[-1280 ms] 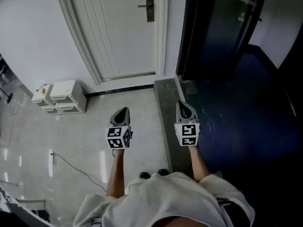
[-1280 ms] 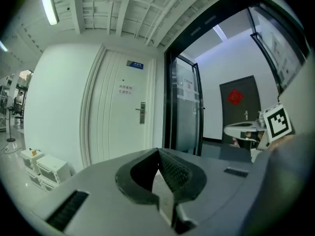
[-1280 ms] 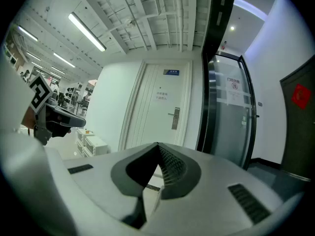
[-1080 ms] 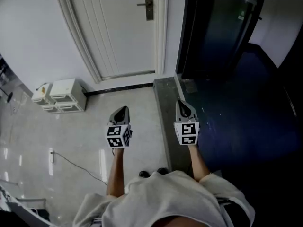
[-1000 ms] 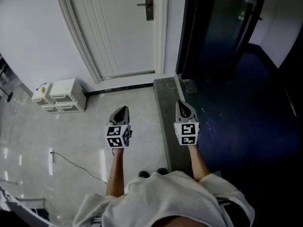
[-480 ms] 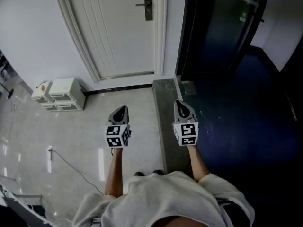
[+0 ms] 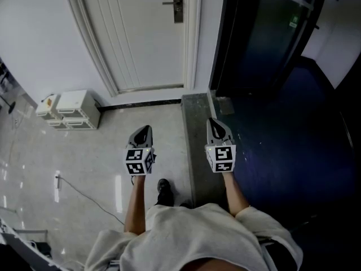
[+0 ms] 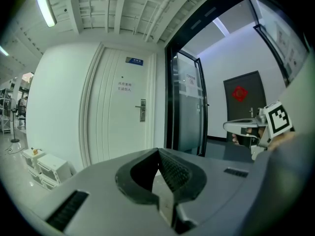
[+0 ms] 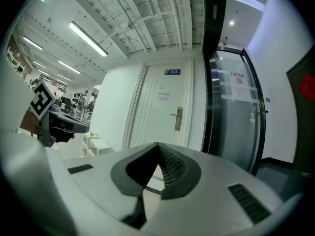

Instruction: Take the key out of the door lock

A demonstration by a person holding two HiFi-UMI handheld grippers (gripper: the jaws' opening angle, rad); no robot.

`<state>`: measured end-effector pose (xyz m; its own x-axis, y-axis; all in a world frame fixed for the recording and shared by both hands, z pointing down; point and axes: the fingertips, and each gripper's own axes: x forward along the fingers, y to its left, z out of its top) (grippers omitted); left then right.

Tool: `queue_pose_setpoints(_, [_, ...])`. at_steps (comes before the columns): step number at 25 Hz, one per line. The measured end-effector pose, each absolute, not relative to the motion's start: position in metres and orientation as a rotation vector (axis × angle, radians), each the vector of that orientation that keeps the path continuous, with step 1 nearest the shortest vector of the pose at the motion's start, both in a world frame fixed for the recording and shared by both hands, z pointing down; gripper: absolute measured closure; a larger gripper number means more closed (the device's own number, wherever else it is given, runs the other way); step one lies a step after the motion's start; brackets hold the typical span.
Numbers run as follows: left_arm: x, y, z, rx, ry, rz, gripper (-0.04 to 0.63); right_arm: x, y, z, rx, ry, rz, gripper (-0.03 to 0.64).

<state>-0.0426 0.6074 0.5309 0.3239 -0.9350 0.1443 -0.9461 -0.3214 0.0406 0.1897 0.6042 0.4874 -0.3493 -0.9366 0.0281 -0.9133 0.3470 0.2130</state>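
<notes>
White door (image 7: 144, 38), lock (image 7: 178, 4) well ahead of left gripper (image 7: 144, 131) and right gripper (image 7: 213, 123) — both jaws closed, empty.

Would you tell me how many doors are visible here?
3: the white door with the lock straight ahead, a glass door to its right, and a dark door beyond that, seen in the left gripper view. Others may be hidden.

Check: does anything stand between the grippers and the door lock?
Nothing visible does. Open floor runs from the left gripper and right gripper to the door with the lock; white drawers stand off to the side.
</notes>
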Motion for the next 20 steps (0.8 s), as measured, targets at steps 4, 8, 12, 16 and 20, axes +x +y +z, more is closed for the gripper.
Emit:
queue_pose_setpoints(4, [-0.049,0.584,0.536,2.443,-1.756,0.151,0.577,0.184,0.578,0.49,1.692,-2.457,-0.229,0.595])
queue_pose_setpoints(8, [-0.057,0.547,0.543,2.441,-1.749,0.145,0.577,0.174,0.543,0.497,1.682,-2.456,-0.224,0.595])
queue_pose_setpoints(12, [-0.067,0.496,0.548,2.447,-1.734,0.135,0.577,0.162,0.495,0.499,1.68,-2.443,-0.238,0.595])
queue_pose_setpoints(16, [-0.073,0.437,0.549,2.459,-1.702,0.129,0.577,0.151,0.437,0.498,1.689,-2.421,-0.235,0.595])
queue_pose_setpoints(20, [-0.092,0.373,0.54,2.463,-1.69,0.124,0.577,0.133,0.376,0.483,1.705,-2.417,-0.243,0.595])
